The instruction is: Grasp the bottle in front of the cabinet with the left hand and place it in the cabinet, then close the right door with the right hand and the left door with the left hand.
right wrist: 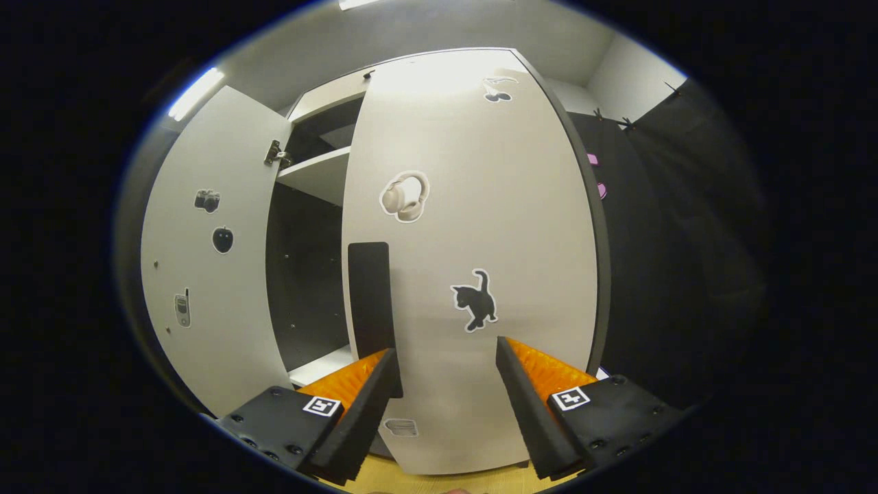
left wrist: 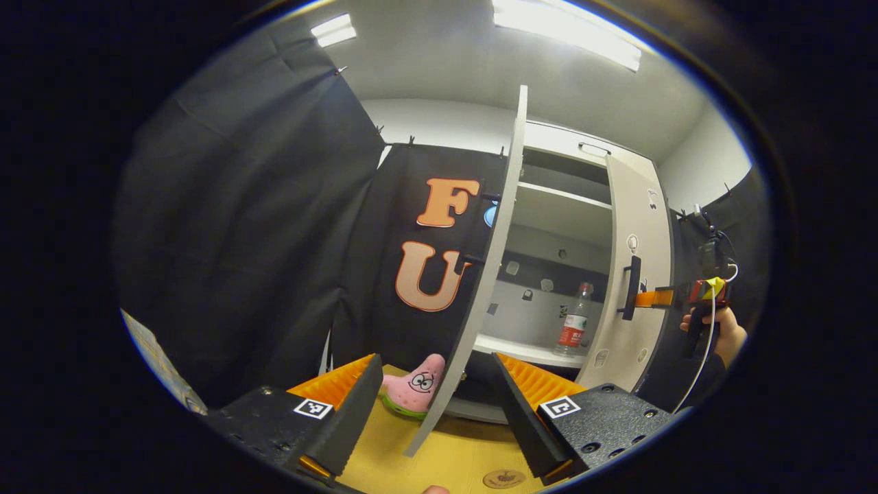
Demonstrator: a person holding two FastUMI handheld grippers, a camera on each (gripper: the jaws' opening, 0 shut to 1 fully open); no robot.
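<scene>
We see the bottle upright inside the cabinet, well beyond our wide, empty left gripper; right gripper also wide.

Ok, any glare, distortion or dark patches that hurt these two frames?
Left gripper view: ceiling light strip blows out, fisheye bows the open white left cabinet door, clear plastic bottle stays readable. Right gripper view: white right cabinet door is washed out at its top, cabinet interior is dark.
</scene>
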